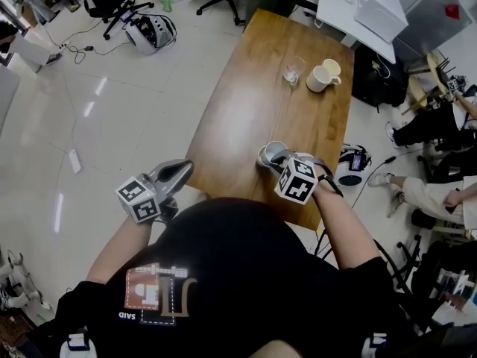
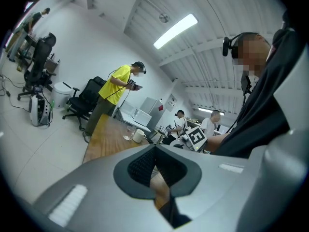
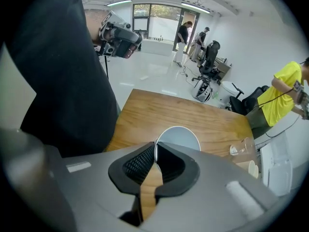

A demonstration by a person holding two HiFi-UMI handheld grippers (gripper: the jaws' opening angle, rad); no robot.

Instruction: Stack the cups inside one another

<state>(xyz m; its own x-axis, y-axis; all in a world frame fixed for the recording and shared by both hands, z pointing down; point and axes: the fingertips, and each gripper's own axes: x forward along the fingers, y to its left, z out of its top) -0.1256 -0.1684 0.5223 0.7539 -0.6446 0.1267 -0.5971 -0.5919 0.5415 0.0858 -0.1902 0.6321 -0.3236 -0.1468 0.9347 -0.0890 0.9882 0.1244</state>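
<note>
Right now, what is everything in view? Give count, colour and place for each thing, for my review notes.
table: one, brown wood, centre of the head view.
pale cup: one, greyish white, near end of the table, upright.
glass: one, clear, far end of the table.
mug: one, cream, with a handle, just right of the glass.
office chairs: at least two, black, on the floor beyond the table.
person in yellow: one, standing by the table's far end.
left gripper: one, grey, off the table's left side, jaws together, empty.
right gripper: one, grey, pointing down, closed on the pale cup's rim.
</note>
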